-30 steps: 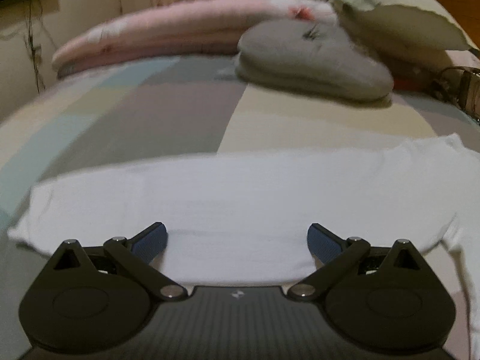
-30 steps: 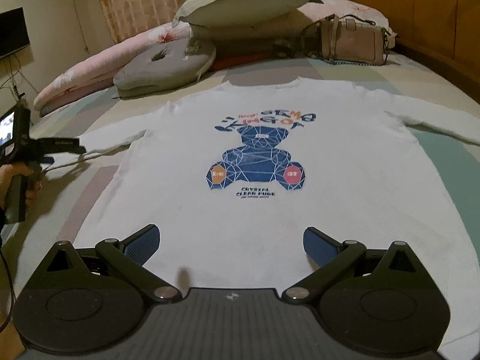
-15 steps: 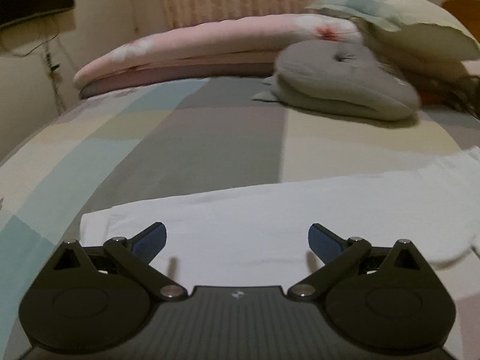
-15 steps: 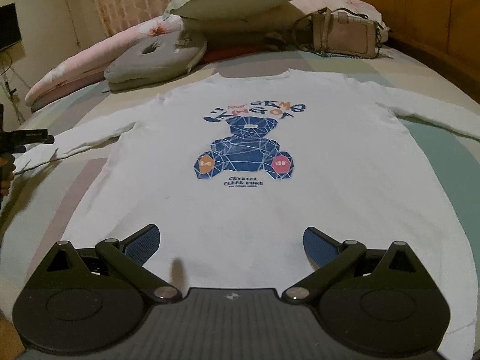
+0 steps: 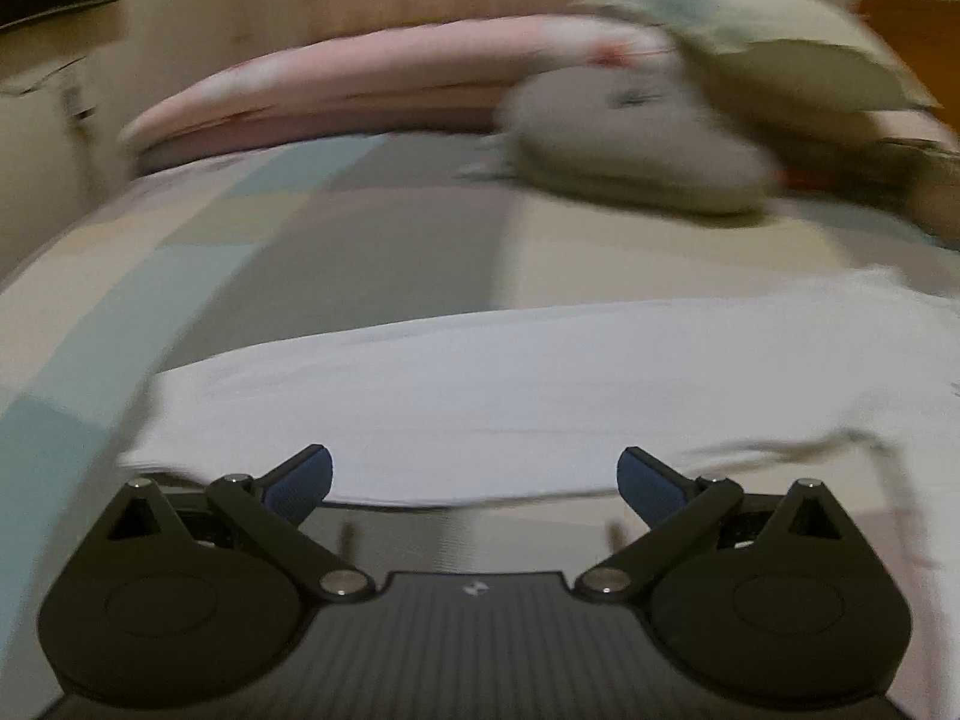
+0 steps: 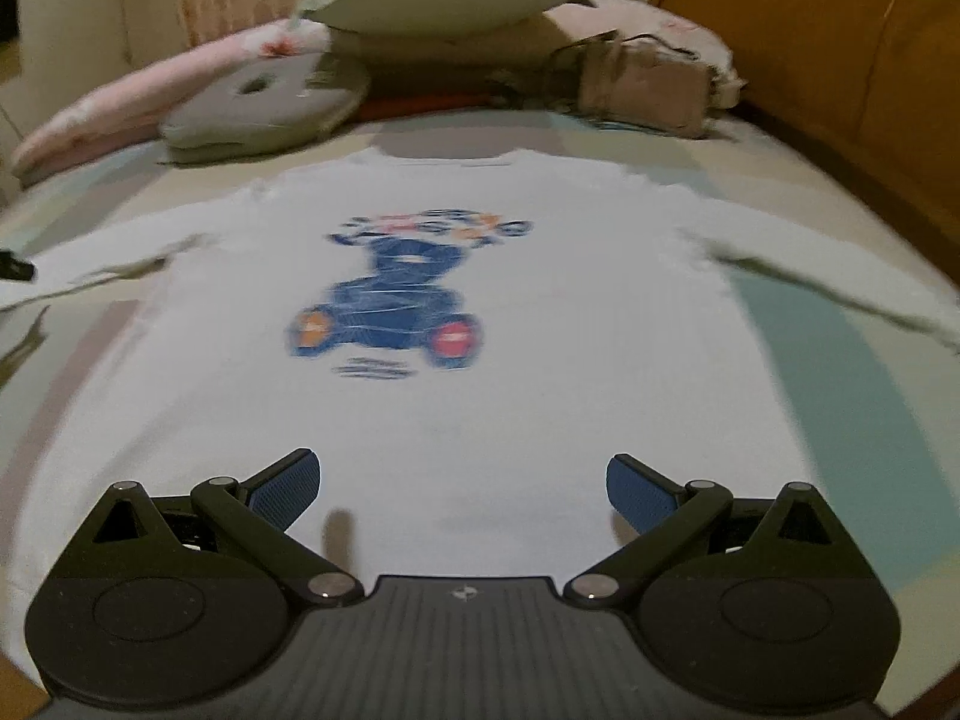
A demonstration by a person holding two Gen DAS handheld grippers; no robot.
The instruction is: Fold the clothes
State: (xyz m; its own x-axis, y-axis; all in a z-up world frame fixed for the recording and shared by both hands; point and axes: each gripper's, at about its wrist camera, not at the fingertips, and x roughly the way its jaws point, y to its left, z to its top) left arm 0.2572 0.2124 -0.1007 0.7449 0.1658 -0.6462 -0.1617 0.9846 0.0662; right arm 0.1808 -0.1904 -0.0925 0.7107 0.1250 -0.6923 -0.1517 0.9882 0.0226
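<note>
The left claw [image 5: 474, 483] is hanging with its 2 blue-padded fingers [image 5: 300, 483] spread wide and gripping nothing, just above the near edge of a long white sleeve [image 5: 540, 384] that is lying flat across the patchwork bedspread in pastel blocks [image 5: 336, 252]. That view is blurred; behind the sleeve a long pink bolster [image 5: 372, 90] and a round grey cushion [image 5: 636, 150] are sitting at the head of the bed.

The right claw [image 6: 462, 492] is also gaping wide and empty, hovering over the lower hem area of the white long-sleeved sweatshirt with a blue bear print [image 6: 456, 360]. The sweatshirt is lying face up, spread flat on the bed with both sleeves stretching outward. Beyond its collar a pale green pillow [image 6: 438, 0] is resting, and further right a beige handbag [image 6: 648, 90] is standing beside the wooden headboard [image 6: 840, 60].
</note>
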